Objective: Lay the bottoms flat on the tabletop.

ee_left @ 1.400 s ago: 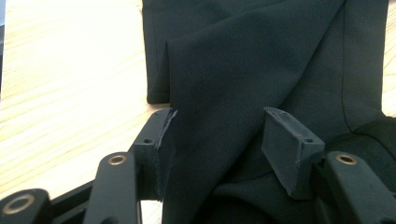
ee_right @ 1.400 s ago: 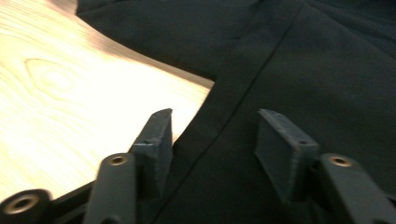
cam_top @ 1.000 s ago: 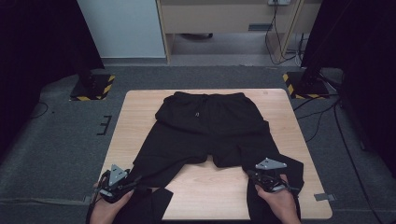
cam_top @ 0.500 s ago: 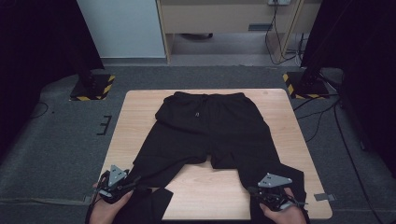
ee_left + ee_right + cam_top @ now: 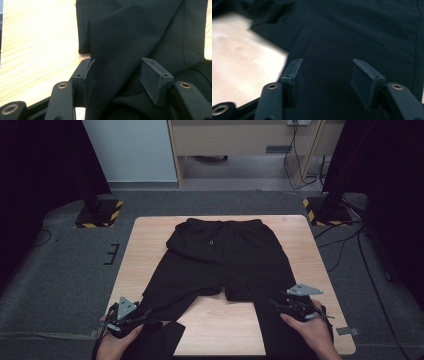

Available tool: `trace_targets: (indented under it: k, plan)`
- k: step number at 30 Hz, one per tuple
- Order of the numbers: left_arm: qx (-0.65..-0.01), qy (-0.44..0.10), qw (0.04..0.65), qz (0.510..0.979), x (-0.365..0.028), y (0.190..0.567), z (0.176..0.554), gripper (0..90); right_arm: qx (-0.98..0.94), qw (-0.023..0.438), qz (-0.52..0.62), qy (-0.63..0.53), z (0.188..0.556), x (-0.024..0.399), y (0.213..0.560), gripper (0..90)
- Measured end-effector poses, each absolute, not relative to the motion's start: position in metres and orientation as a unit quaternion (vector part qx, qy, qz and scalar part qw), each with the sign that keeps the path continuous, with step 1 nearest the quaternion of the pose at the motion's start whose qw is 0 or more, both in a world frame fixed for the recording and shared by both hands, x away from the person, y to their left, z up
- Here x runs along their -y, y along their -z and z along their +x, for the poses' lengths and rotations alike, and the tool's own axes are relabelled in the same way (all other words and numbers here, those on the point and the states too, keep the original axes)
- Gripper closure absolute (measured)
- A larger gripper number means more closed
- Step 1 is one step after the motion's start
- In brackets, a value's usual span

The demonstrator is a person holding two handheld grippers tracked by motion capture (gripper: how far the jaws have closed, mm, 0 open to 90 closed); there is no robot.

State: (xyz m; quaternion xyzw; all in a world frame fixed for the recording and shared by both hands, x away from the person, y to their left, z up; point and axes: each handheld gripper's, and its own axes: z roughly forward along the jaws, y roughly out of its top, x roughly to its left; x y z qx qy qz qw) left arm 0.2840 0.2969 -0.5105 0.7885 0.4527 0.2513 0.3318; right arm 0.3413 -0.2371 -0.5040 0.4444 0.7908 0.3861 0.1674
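Wooden table (image 5: 150,240), bearing black trousers (image 5: 225,257) spread flat, waistband at far edge, legs toward near edge. Left gripper (image 5: 131,317) at left leg, jaws apart, cloth fold between. Right gripper (image 5: 290,302) over right leg, jaws just opened, gripping nothing.

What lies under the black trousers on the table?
The light wooden table shows bare around the black trousers and between their legs; anything beneath the cloth is covered.

No readable text, label or number anywhere.
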Motion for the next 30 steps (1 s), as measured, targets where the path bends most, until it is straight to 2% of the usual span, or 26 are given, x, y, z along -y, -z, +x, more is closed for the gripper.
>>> trace_targets:
  k: [3,7,9,12,16,23,30]
  plan:
    - [-0.451,-0.248,0.332,0.79,-0.297,0.511,0.284,43.3,-0.788,0.167,0.449,-0.386,0.362,0.233,0.511,34.1]
    - [-0.452,-0.247,0.334,0.79,-0.297,0.511,0.284,43.3,-0.792,0.156,0.451,-0.38,0.375,0.224,0.52,34.8]
    - [-0.452,-0.247,0.334,0.789,-0.297,0.511,0.284,43.3,-0.803,0.153,0.444,-0.367,0.376,0.22,0.525,40.9]
    - [-0.452,-0.247,0.335,0.789,-0.297,0.511,0.284,43.3,-0.813,0.162,0.423,-0.365,0.372,0.217,0.528,64.4]
    - [-0.451,-0.248,0.335,0.789,-0.297,0.51,0.284,43.3,-0.817,0.158,0.417,-0.366,0.368,0.218,0.526,82.2]
    - [-0.452,-0.248,0.335,0.789,-0.297,0.51,0.284,43.3,-0.82,0.148,0.403,-0.38,0.351,0.222,0.515,87.0]
    - [-0.451,-0.248,0.337,0.788,-0.297,0.508,0.282,43.0,-0.83,0.126,0.386,-0.382,0.326,0.221,0.511,79.9]
